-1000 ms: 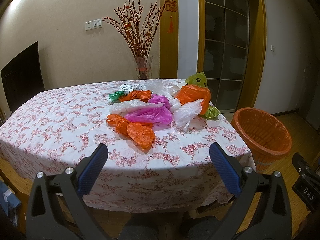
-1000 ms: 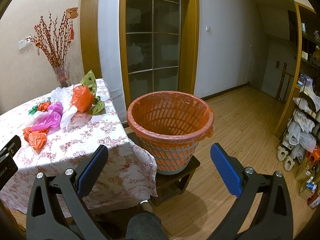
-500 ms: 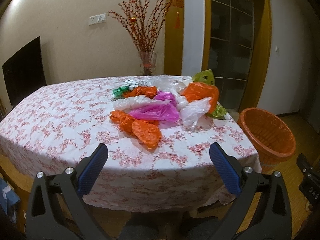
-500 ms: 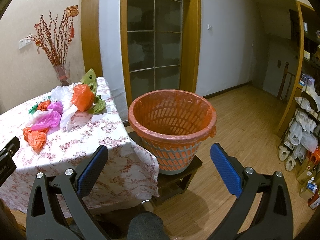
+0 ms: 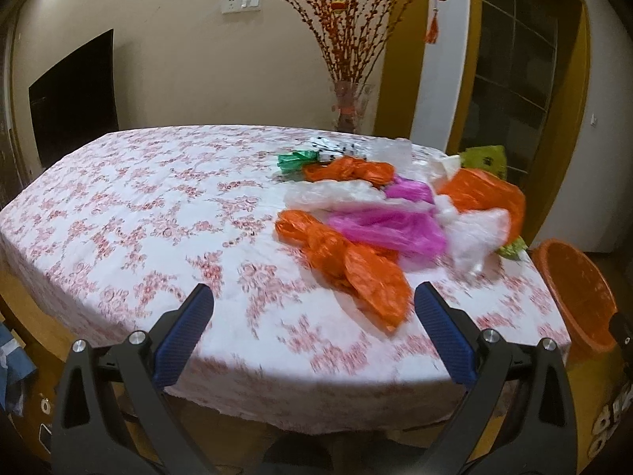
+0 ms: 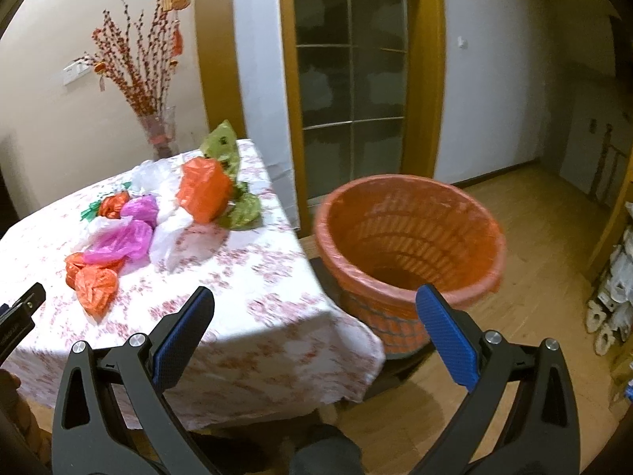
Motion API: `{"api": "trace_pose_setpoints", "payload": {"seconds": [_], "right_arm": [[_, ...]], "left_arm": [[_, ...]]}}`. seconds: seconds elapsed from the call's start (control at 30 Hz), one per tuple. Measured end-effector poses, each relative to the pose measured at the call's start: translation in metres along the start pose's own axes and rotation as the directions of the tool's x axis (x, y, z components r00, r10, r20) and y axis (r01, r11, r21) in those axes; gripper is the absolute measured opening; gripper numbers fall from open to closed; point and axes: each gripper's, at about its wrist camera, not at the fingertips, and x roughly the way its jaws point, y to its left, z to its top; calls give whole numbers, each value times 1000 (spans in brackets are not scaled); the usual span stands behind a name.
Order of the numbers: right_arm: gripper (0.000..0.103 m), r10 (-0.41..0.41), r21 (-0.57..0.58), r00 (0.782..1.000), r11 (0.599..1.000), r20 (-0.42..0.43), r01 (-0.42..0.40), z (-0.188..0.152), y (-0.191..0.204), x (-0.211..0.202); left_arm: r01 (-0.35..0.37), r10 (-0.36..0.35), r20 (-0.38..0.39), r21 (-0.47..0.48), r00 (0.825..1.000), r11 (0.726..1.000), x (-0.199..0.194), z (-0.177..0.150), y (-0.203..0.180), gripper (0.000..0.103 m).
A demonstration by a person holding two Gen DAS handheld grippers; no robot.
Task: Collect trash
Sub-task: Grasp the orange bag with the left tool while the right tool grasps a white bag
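We are holding both the left hand-held gripper (image 5: 312, 308) and the right hand-held gripper (image 6: 314, 308) wide apart and empty. Crumpled plastic bags (image 5: 395, 221) are lying on the tabletop (image 5: 158, 217) beside the orange bin (image 6: 411, 245). We are judging them light, soft and slippery, best pinched at a bunched fold of the nearest orange bag (image 5: 364, 277).

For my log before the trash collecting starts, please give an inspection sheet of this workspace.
Surface: table with floral cloth, its left part bare.
Job's things: crumpled bags, orange, pink, white and green, piled at the table's right end; bin with orange liner beside the table, nothing seen inside.
Clutter: nothing seen.
Grippers: left gripper and right gripper both open, holding nothing.
Cables: nothing seen.
Surroundings: vase of red branches, glass door, wood floor.
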Motion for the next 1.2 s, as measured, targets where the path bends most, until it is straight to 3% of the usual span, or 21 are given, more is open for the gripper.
{"api": "trace_pose_setpoints", "payload": {"seconds": [0.13, 0.3, 0.5, 0.6, 0.7, 0.87, 1.0, 1.2], "right_arm": [[97, 29, -28, 1000, 999, -5, -29, 10, 14, 16], [97, 43, -59, 999, 997, -14, -44, 16, 26, 30], [97, 56, -89, 998, 994, -32, -59, 21, 39, 46], [92, 72, -102, 996, 992, -46, -76, 23, 49, 54], [89, 94, -125, 994, 987, -53, -100, 24, 63, 60], [82, 153, -157, 986, 974, -68, -162, 27, 88, 67], [71, 208, -166, 974, 961, -91, -221, 32, 110, 74], [60, 337, -185, 934, 916, -123, -355, 48, 160, 89]], "left_arm": [[10, -10, -10, 1, 1000, 1000, 23, 10, -1, 99], [33, -33, -69, -3, 997, 999, 59, 19, -4, 76], [74, -83, -161, -59, 983, 996, 99, 20, 0, 56], [112, -122, -172, -65, 978, 992, 108, 18, -1, 40], [129, -134, -158, -41, 978, 991, 110, 18, -3, 31], [135, -137, -132, -29, 982, 990, 104, 21, 6, 27], [97, -96, -85, 5, 992, 995, 91, 27, 22, 27], [35, -35, -22, 10, 999, 999, 80, 38, 51, 27]]}}
